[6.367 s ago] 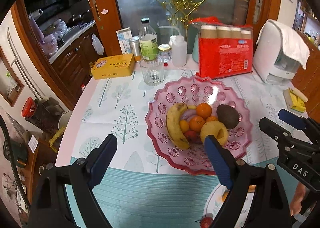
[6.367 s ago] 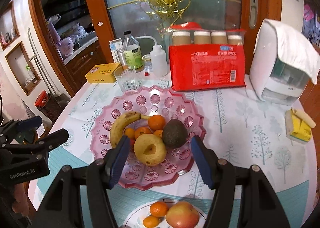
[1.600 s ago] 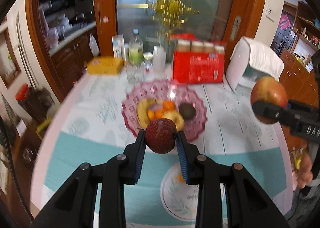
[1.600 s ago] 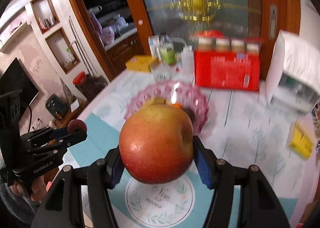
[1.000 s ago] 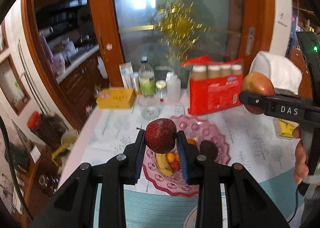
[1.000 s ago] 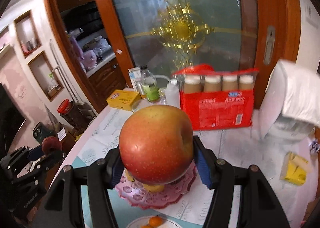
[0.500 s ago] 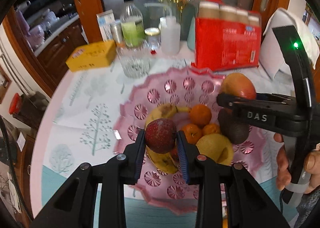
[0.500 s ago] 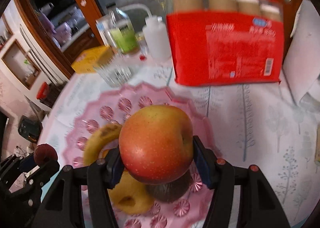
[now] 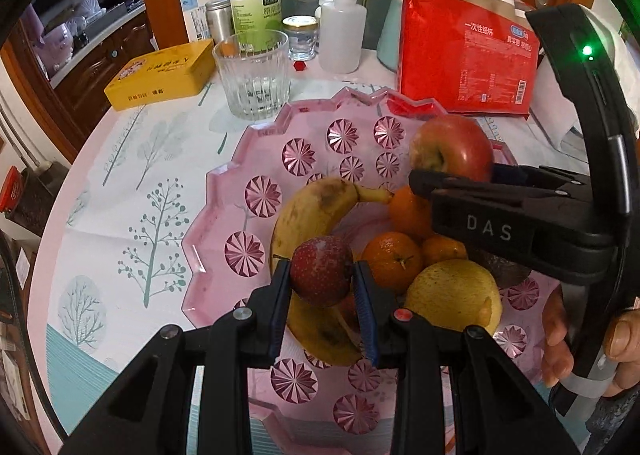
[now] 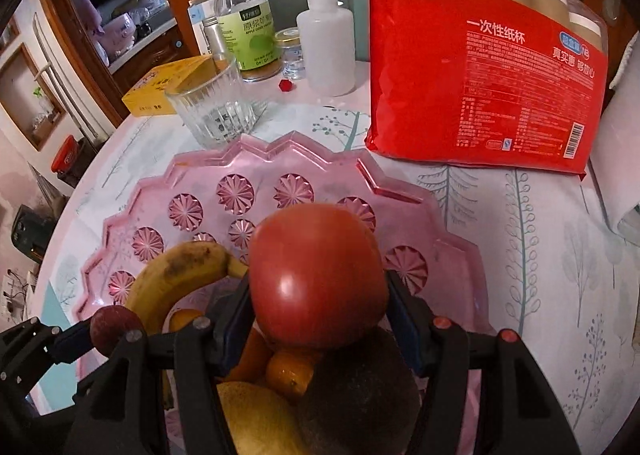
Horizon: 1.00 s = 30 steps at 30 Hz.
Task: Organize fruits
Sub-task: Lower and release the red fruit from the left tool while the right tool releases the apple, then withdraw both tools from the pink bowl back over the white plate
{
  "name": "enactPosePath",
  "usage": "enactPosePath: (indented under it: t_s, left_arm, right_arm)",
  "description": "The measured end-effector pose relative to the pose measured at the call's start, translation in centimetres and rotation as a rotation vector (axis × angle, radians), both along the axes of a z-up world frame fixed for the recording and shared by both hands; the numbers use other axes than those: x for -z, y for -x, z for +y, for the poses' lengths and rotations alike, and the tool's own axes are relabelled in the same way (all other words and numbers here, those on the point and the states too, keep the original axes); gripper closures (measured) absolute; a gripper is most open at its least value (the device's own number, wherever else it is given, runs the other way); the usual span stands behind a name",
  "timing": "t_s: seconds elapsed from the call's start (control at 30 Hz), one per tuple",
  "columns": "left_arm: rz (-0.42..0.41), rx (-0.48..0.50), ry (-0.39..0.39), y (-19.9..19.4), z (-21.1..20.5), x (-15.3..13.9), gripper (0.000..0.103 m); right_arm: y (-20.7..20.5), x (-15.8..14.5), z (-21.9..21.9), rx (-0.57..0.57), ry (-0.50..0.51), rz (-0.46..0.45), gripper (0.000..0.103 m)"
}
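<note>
My left gripper (image 9: 322, 287) is shut on a small dark red fruit (image 9: 321, 271), held just above the banana (image 9: 308, 215) in the pink glass fruit bowl (image 9: 224, 215). My right gripper (image 10: 320, 299) is shut on a big red apple (image 10: 318, 275), held over the back of the fruit pile, above an avocado (image 10: 360, 387). In the left wrist view that apple (image 9: 452, 151) shows at the right, with the right gripper's black body and a hand (image 9: 560, 335) behind it. Oranges (image 9: 394, 261) and a yellow pear (image 9: 454, 297) lie in the bowl.
Behind the bowl stand a glass tumbler (image 9: 252, 75), a yellow box (image 9: 160, 75), a green-labelled bottle (image 9: 256, 3), a white squeeze bottle (image 9: 342, 31), a small jar (image 9: 300, 37) and a red pack of paper cups (image 9: 468, 55). Printed tablecloth (image 9: 132, 175) lies at the left.
Both grippers came down from high above the table to just over the bowl, each still holding its fruit. The bowl and the things behind it now look much closer.
</note>
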<state>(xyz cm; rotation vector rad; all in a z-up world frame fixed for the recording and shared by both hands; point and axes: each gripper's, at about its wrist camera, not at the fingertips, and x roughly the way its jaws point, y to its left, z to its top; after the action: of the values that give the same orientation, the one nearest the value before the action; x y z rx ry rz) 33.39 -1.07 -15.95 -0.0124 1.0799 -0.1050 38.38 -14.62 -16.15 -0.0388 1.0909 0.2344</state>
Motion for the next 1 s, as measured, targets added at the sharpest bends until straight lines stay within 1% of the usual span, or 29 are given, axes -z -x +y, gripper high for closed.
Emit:
enactPosePath:
  t_s: [0.17, 0.2, 0.27, 0.3, 0.33, 0.7, 1.0]
  left_arm:
    - [0.010, -0.011, -0.007, 0.2, 0.0, 0.2, 0.073]
    - [0.017, -0.013, -0.008, 0.2, 0.0, 0.2, 0.070]
    - [0.032, -0.021, -0.005, 0.2, 0.0, 0.2, 0.061]
    - [0.034, -0.024, 0.000, 0.3, 0.0, 0.1, 0.052]
    - [0.030, -0.030, 0.004, 0.5, 0.1, 0.0, 0.047]
    - [0.010, -0.071, -0.018, 2.6, 1.0, -2.1, 0.041]
    - [-0.014, -0.122, -0.027, 5.1, 2.4, -4.8, 0.040]
  right_arm:
    - [0.2, -0.2, 0.2, -0.022, -0.002, 0.001, 0.040]
    - [0.5, -0.4, 0.3, -0.032, 0.003, -0.007, 0.039]
    - [1.1, -0.9, 0.4, -0.043, 0.015, -0.024, 0.039]
    - [1.3, -1.0, 0.4, -0.046, 0.015, -0.030, 0.038]
    - [1.7, -1.2, 0.3, -0.048, 0.011, -0.034, 0.038]
    - [5.3, -4.1, -1.4, -0.043, -0.025, -0.072, 0.038]
    - [8.5, -5.9, -1.8, -0.063, 0.015, -0.112, 0.038]
